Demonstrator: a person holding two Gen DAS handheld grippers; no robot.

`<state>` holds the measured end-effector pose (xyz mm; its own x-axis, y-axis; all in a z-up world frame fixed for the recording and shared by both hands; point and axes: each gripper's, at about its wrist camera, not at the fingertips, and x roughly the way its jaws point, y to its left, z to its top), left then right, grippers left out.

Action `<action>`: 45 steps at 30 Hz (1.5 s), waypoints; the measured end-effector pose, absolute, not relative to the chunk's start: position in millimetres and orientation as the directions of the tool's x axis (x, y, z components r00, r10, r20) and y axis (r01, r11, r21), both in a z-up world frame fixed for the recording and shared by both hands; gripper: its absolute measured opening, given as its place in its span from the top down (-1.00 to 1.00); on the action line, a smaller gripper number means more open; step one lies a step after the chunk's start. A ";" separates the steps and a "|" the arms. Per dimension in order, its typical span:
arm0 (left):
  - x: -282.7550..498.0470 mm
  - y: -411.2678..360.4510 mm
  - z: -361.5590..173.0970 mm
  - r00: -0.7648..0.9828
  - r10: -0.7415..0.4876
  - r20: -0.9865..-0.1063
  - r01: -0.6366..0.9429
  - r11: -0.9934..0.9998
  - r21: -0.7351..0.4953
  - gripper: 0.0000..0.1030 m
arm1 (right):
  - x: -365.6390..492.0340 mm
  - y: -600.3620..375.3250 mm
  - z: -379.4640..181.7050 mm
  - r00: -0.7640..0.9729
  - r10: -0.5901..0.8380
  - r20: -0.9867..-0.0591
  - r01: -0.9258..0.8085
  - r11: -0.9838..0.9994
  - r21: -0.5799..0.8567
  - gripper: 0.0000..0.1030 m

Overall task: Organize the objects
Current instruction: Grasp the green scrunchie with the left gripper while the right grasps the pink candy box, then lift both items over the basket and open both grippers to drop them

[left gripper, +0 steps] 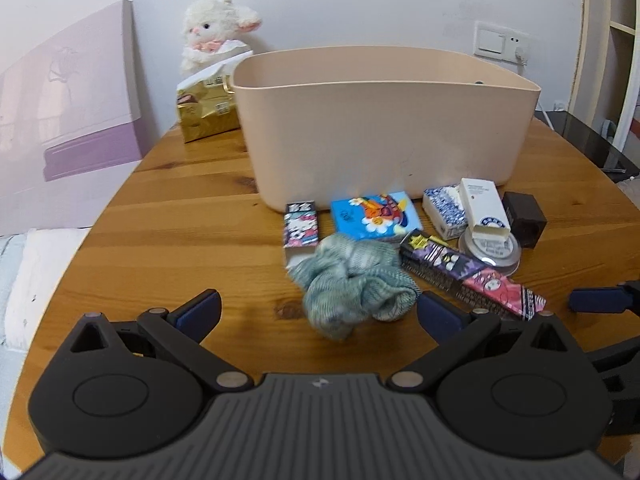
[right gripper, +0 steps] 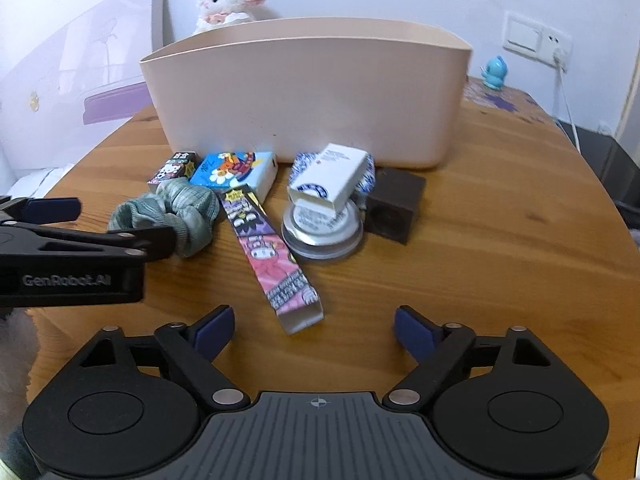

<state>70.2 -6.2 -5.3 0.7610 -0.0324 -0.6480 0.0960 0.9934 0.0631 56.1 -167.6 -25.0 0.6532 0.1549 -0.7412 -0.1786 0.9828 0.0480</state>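
Note:
A peach bin (left gripper: 380, 128) (right gripper: 308, 96) stands on the wooden table. In front of it lie a green scrunchie (left gripper: 352, 284) (right gripper: 176, 210), a Hello Kitty box (left gripper: 301, 224) (right gripper: 174, 168), a blue cartoon box (left gripper: 376, 216) (right gripper: 236, 174), a long purple-pink box (left gripper: 468, 276) (right gripper: 272, 256), a white box (left gripper: 484, 208) (right gripper: 332, 180) on a round tin (left gripper: 496, 252) (right gripper: 324, 232), a blue-patterned pack (left gripper: 442, 208), and a dark cube (left gripper: 524, 218) (right gripper: 396, 204). My left gripper (left gripper: 318, 312) is open with the scrunchie between its fingers. My right gripper (right gripper: 312, 330) is open just short of the long box's near end.
A plush lamb (left gripper: 216, 32) (right gripper: 228, 2) and a gold packet (left gripper: 206, 110) stand behind the bin at the left. A lilac box (left gripper: 68, 112) leans at the table's left. A blue figurine (right gripper: 495, 72) stands at the far right. The table edge curves near both sides.

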 end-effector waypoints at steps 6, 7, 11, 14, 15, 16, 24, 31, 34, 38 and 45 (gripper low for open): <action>80.4 -8.7 -8.6 0.764 -0.060 -0.642 0.121 0.991 0.052 -0.88 | 67.4 -160.7 -25.6 0.664 0.147 -0.733 -0.201 0.979 0.014 -0.17; 82.0 -8.4 -8.3 0.760 -0.069 -0.646 0.129 0.991 0.046 -0.78 | 68.4 -159.4 -25.2 0.665 0.150 -0.731 -0.208 0.978 0.012 -0.04; 91.9 -7.6 -12.4 0.734 -0.088 -0.674 0.150 0.988 0.035 -0.42 | 68.4 -154.0 -23.8 0.659 0.184 -0.730 -0.251 0.968 0.017 0.33; 96.3 -5.7 -15.1 0.721 -0.089 -0.688 0.155 0.987 0.034 -0.16 | 62.9 -148.8 -23.4 0.650 0.197 -0.734 -0.289 0.957 0.000 0.41; 96.5 -5.3 -14.9 0.721 -0.091 -0.687 0.157 0.987 0.035 -0.13 | 61.5 -148.2 -22.9 0.648 0.203 -0.734 -0.296 0.955 0.003 0.45; 97.2 -5.6 -14.7 0.722 -0.089 -0.686 0.157 0.987 0.037 0.00 | 59.8 -148.0 -22.4 0.644 0.210 -0.736 -0.302 0.953 0.007 0.48; 88.2 3.2 -13.0 0.735 -0.113 -0.668 0.167 0.986 0.017 0.47 | 46.8 -151.8 -12.3 0.631 0.249 -0.735 -0.330 0.943 0.036 0.59; 74.3 17.0 -4.3 0.749 -0.095 -0.656 0.123 0.992 -0.003 0.56 | 31.0 -156.5 12.7 0.670 0.276 -0.689 -0.342 0.939 0.044 0.59; 65.7 20.6 7.6 0.770 -0.080 -0.633 0.101 0.995 -0.003 0.57 | 26.5 -163.6 24.7 0.703 0.278 -0.654 -0.330 0.943 0.047 0.59; 58.4 25.6 28.9 0.803 -0.077 -0.591 0.089 0.996 -0.009 0.57 | 30.4 -174.8 42.9 0.758 0.259 -0.598 -0.282 0.958 0.056 0.59; 59.9 30.5 68.2 0.863 -0.060 -0.502 0.057 0.998 -0.021 0.57 | 50.3 -194.3 74.5 0.832 0.216 -0.510 -0.217 0.974 0.060 0.59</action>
<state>59.9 30.5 68.2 0.8628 -0.0600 -0.5020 0.0569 0.9981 -0.0215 50.3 -194.3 74.5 0.8324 0.2164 -0.5102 -0.2165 0.9744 0.0600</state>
